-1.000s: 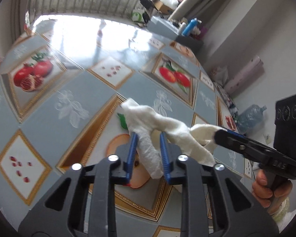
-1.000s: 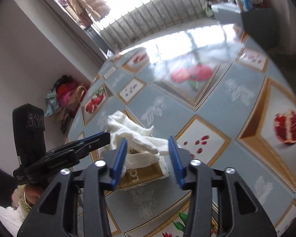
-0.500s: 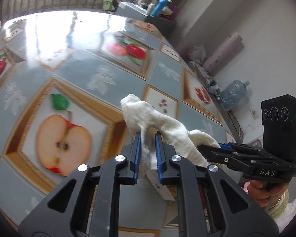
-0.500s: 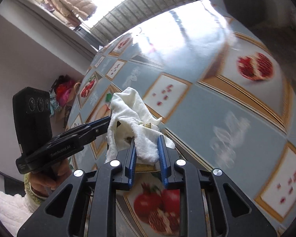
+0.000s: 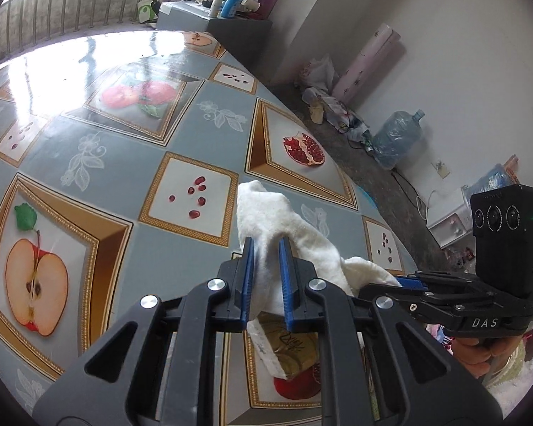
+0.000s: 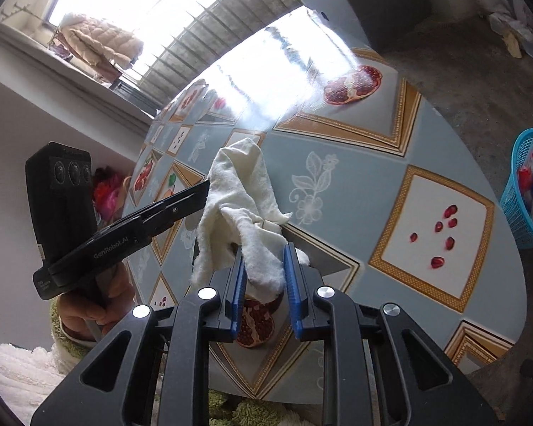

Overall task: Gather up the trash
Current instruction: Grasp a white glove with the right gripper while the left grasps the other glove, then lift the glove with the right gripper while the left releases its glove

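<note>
A soft, nubbly white cloth (image 5: pixel 284 223) hangs above the glossy, smooth printed tablecloth (image 5: pixel 89 135).

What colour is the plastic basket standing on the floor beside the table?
The mesh plastic basket is turquoise blue, seen best in the right wrist view.

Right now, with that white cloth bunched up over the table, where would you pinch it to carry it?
Pinch the cloth at its thick hanging folds, from either end: both sets of fingers already clamp it there, where the limp fabric bunches.
</note>
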The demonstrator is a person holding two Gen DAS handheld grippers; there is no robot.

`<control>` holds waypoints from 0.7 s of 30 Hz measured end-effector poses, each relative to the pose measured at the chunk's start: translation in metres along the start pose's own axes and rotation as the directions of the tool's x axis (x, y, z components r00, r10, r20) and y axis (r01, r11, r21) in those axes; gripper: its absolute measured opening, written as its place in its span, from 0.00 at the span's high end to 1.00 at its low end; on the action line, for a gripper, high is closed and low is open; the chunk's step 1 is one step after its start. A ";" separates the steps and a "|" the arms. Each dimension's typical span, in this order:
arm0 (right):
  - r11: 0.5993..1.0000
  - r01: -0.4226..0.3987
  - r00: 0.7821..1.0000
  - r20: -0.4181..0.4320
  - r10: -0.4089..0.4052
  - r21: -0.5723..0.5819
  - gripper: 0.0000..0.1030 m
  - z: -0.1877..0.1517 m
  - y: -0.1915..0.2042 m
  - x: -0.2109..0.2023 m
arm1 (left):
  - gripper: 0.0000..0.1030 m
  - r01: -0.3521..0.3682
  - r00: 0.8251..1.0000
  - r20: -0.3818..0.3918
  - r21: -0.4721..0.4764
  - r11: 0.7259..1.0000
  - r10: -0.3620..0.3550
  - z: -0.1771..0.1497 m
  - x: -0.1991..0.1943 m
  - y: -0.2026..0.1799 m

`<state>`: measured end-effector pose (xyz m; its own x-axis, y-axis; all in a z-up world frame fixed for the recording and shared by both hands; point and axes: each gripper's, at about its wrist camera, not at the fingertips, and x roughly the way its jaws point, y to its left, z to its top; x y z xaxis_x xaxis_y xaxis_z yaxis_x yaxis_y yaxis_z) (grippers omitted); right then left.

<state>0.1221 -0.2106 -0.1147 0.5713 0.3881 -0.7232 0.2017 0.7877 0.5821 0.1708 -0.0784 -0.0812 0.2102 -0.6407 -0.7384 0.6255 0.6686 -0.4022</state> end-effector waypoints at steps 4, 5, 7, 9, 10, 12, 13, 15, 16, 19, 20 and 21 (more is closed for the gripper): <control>1.000 0.004 1.000 0.016 -0.004 0.019 0.79 -0.001 -0.004 -0.005 | 0.83 -0.013 1.000 0.006 0.000 1.000 0.013 0.001 -0.002 -0.003; 1.000 0.004 1.000 0.018 -0.004 0.021 0.79 -0.003 -0.007 -0.010 | 0.80 -0.017 1.000 0.013 -0.002 1.000 0.017 0.001 -0.005 -0.003; 1.000 0.010 1.000 0.024 -0.010 0.025 0.76 -0.002 -0.006 -0.010 | 0.73 -0.021 0.999 0.029 -0.005 1.000 0.021 -0.002 -0.015 0.000; 0.999 0.016 0.999 0.031 -0.017 0.028 0.71 -0.004 -0.009 -0.016 | 0.69 -0.027 0.999 0.046 -0.009 1.000 0.028 -0.001 -0.022 0.002; 0.999 0.018 0.999 0.038 -0.019 0.028 0.70 -0.004 -0.009 -0.018 | 0.67 -0.029 0.998 0.057 -0.015 0.999 0.030 -0.001 -0.027 0.005; 0.999 0.024 0.998 0.050 -0.025 0.026 0.67 -0.003 -0.008 -0.020 | 0.66 -0.034 0.996 0.081 -0.025 0.999 0.035 -0.002 -0.039 0.009; 0.999 0.027 0.998 0.061 -0.028 0.024 0.66 -0.002 -0.007 -0.023 | 0.66 -0.036 0.995 0.090 -0.028 0.999 0.038 -0.002 -0.043 0.011; 0.999 0.030 0.997 0.076 -0.032 0.021 0.64 0.001 -0.008 -0.028 | 0.66 -0.045 0.993 0.111 -0.036 0.998 0.048 -0.004 -0.053 0.016; 0.999 0.031 0.996 0.088 -0.032 0.018 0.62 0.002 -0.007 -0.030 | 0.66 -0.049 0.992 0.116 -0.039 0.998 0.053 -0.005 -0.056 0.017; 1.000 0.026 0.994 0.110 -0.027 0.010 0.59 0.009 -0.005 -0.034 | 0.66 -0.065 0.989 0.127 -0.059 0.996 0.072 -0.008 -0.067 0.023; 1.000 0.019 0.993 0.112 -0.019 0.003 0.58 0.013 -0.005 -0.036 | 0.66 -0.066 0.989 0.128 -0.065 0.996 0.074 -0.010 -0.069 0.025; 1.000 0.013 0.993 0.114 -0.013 -0.004 0.57 0.015 -0.003 -0.036 | 0.66 -0.068 0.989 0.125 -0.070 0.995 0.076 -0.012 -0.071 0.027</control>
<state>0.1129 -0.2340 -0.0853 0.6554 0.3210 -0.6836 0.2060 0.7949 0.5707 0.1636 -0.0102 -0.0461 0.3495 -0.6298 -0.6937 0.5557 0.7354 -0.3877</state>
